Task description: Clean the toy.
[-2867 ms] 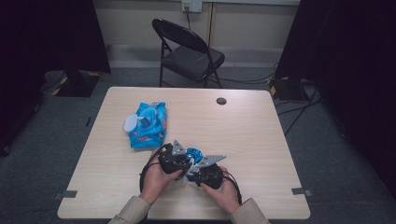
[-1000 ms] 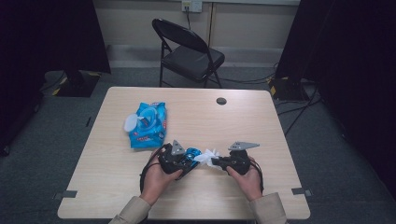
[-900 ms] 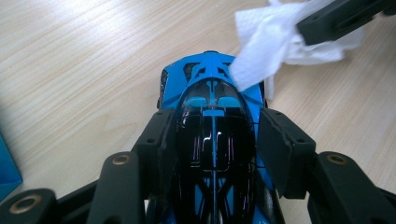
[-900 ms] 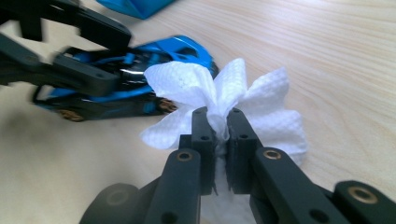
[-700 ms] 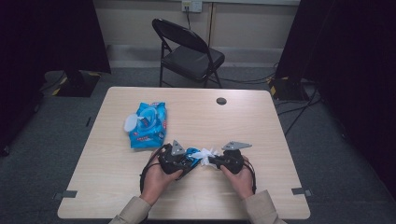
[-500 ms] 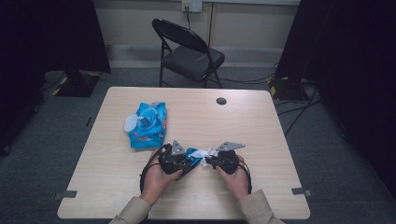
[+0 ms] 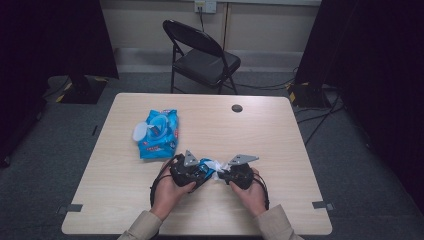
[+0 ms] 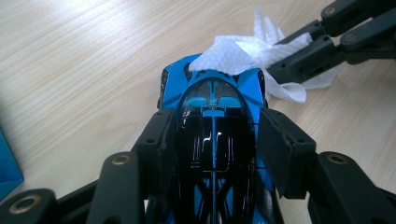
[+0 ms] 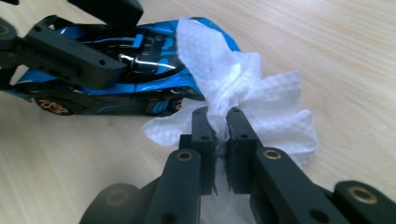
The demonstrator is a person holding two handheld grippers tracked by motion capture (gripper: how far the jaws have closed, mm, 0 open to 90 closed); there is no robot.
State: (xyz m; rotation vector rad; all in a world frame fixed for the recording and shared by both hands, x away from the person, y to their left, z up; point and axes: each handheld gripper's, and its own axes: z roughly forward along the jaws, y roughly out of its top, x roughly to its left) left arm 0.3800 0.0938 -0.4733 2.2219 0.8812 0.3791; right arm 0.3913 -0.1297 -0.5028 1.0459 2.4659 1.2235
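Note:
A blue and black toy car (image 8: 215, 121) rests on the wooden table, with my left gripper (image 8: 212, 140) shut on its sides. My right gripper (image 9: 218, 122) is shut on a white wet wipe (image 9: 243, 88), which lies draped over the car's nose (image 9: 205, 32). In the high view the left gripper (image 7: 187, 170) and the right gripper (image 7: 235, 174) meet near the table's front, the wipe (image 7: 216, 165) between them. The other gripper's jaws come in from the upper right of the left gripper view, pinching the wipe (image 8: 243, 51).
A blue pack of wet wipes (image 7: 157, 132) with its white lid flipped open lies at the left middle of the table (image 7: 280, 135). A dark round grommet (image 7: 237, 108) sits near the far edge. A black folding chair (image 7: 200, 55) stands behind the table.
My right gripper drew away to the right with the wipe, then came back left until the wipe lies on the car's nose. The left gripper and car stayed put.

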